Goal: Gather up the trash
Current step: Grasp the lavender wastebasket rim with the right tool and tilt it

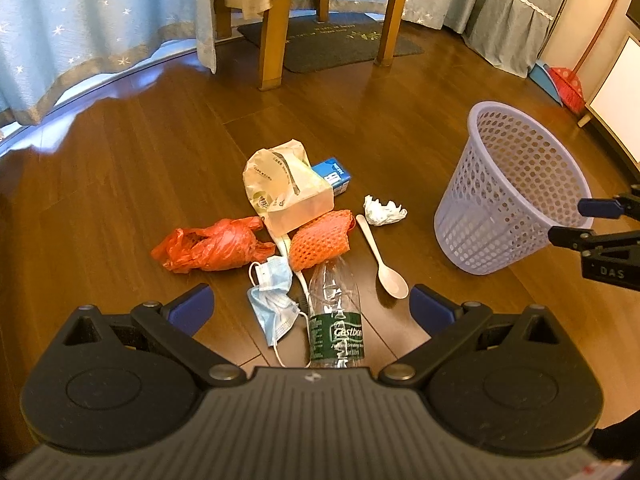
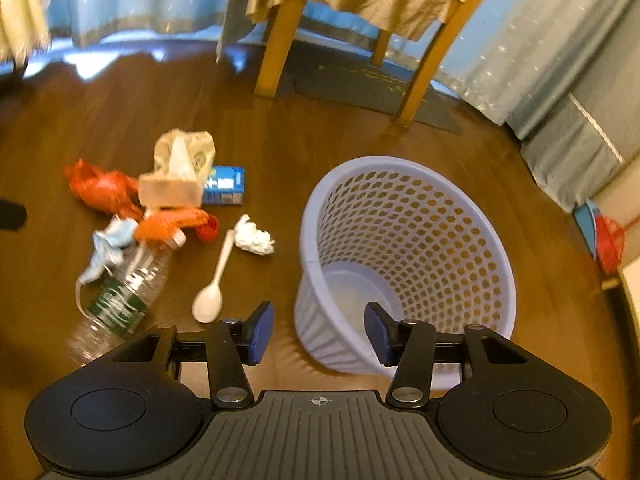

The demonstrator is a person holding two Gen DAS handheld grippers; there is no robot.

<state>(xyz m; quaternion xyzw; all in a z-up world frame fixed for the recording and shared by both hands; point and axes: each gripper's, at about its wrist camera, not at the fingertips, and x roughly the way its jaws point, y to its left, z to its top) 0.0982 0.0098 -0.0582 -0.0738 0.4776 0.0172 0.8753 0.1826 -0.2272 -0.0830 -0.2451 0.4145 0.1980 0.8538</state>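
Observation:
A lilac mesh basket (image 1: 508,184) (image 2: 400,240) stands upright on the wood floor. Left of it lies the trash: a clear bottle (image 1: 336,320) (image 2: 124,300), blue mask (image 1: 272,304), red bag (image 1: 208,244), orange net (image 1: 320,240), white spoon (image 1: 384,264) (image 2: 212,292), crumpled tissue (image 1: 382,210) (image 2: 254,236), tissue pack (image 1: 284,184) and blue carton (image 1: 334,174). My left gripper (image 1: 308,296) hangs open above the bottle and mask, holding nothing. My right gripper (image 2: 319,312) (image 1: 576,222) is open, one finger either side of the basket's near wall; I cannot tell if it touches.
Wooden chair legs (image 1: 274,52) and a dark mat (image 1: 332,42) lie beyond the trash. Blue curtains (image 1: 80,32) run along the back. A red broom (image 1: 570,88) and dustpan lean at the far right beside a white cabinet.

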